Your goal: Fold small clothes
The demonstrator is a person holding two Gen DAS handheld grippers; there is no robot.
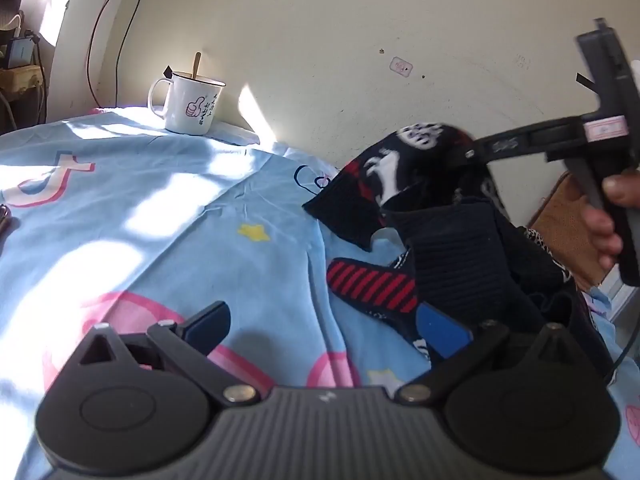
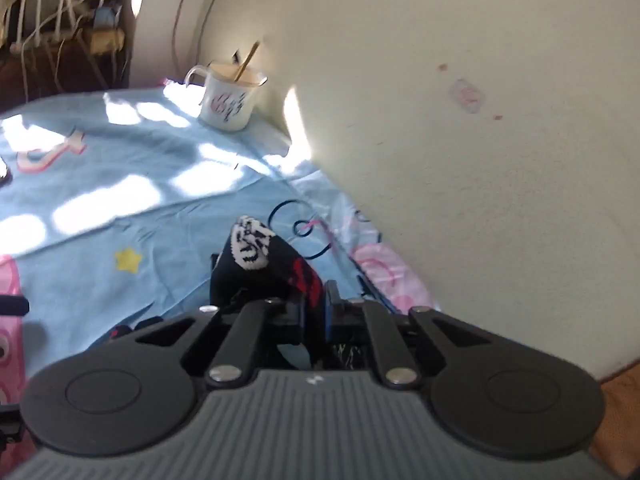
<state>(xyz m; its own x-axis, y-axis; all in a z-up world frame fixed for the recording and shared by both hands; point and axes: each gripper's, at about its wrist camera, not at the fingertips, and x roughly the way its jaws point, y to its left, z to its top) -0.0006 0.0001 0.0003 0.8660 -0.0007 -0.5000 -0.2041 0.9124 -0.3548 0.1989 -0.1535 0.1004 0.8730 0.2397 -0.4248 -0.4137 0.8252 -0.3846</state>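
Two wrist fisheyes, low over the bed (image 1: 140, 216).
Both face the wall; shared: mug (image 1: 192, 104) (image 2: 230, 98) at the far edge.

Dark patterned garment (image 1: 436, 216), red-striped, white-printed, bunched on blue sheet, one end raised.

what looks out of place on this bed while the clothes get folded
A white mug with a stick in it stands on the soft blue sheet by the wall, odd beside laundry and perhaps easy to tip. The right gripper pinches the dark sock; the left gripper is open.
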